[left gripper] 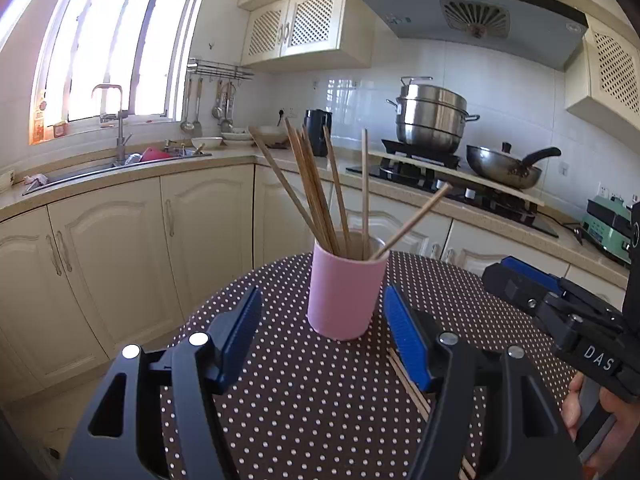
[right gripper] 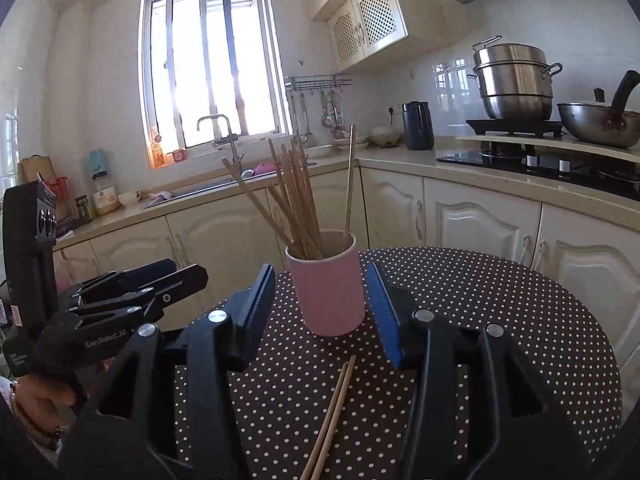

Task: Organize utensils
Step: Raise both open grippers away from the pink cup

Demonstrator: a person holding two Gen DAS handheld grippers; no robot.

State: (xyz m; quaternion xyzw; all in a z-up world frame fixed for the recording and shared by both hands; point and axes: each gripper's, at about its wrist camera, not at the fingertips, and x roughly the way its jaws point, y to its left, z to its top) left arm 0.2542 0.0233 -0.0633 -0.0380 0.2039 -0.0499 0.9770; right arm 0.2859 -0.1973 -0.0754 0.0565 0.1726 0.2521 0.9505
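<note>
A pink cup stands upright on the dotted table and holds several wooden chopsticks. It also shows in the right wrist view with its chopsticks. A pair of loose chopsticks lies on the table in front of the cup, and shows in the left wrist view partly under my right finger. My left gripper is open and empty, just short of the cup. My right gripper is open and empty, its fingers flanking the cup's near side without touching.
The round table with the brown dotted cloth ends close beyond the cup. Cream cabinets, a sink and a stove with a steel pot and a wok lie behind.
</note>
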